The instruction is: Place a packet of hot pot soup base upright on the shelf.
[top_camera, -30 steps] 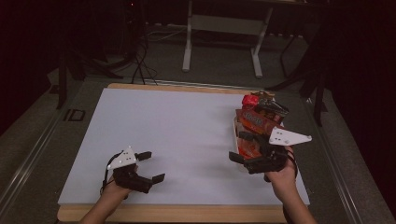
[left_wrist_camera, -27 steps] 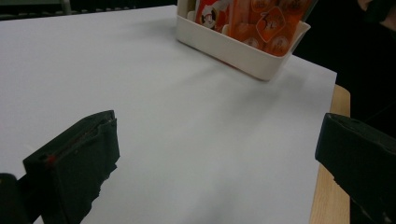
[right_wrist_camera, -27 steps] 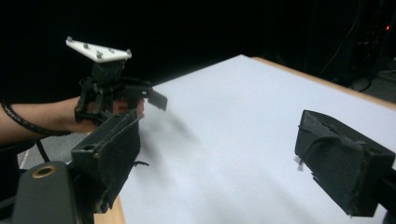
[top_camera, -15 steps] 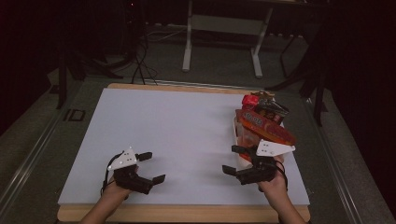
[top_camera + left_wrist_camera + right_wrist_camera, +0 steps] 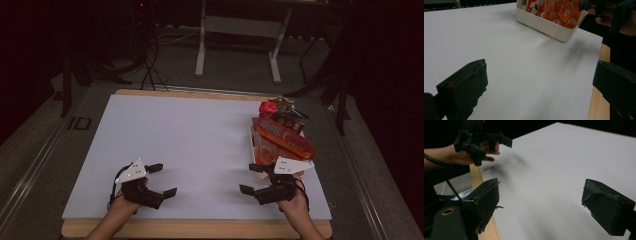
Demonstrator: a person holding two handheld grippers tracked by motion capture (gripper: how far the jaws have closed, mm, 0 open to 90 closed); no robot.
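Note:
A cream bin (image 5: 253, 146) stands at the right side of the white board (image 5: 200, 135), piled with orange and red snack packets (image 5: 284, 134). In the left gripper view the bin (image 5: 546, 23) sits far ahead with orange packets (image 5: 559, 10) in it. My right gripper (image 5: 250, 178) hovers open just in front of the bin, near the front edge, holding nothing. My left gripper (image 5: 163, 179) is open and empty at the front left. The left gripper's jaws (image 5: 539, 85) stand wide apart over bare board. The right gripper's jaws (image 5: 544, 202) are also wide apart, and the left gripper (image 5: 485, 141) shows beyond them.
A wooden table edge (image 5: 200, 229) runs below the board. Behind the table a metal stand (image 5: 237, 30) and cables (image 5: 150, 65) lie on the dark floor. An "ID" label (image 5: 80, 123) sits left of the board.
My right gripper has drawn back from the bin toward the front edge and a little left, staying open. The left gripper has hardly moved.

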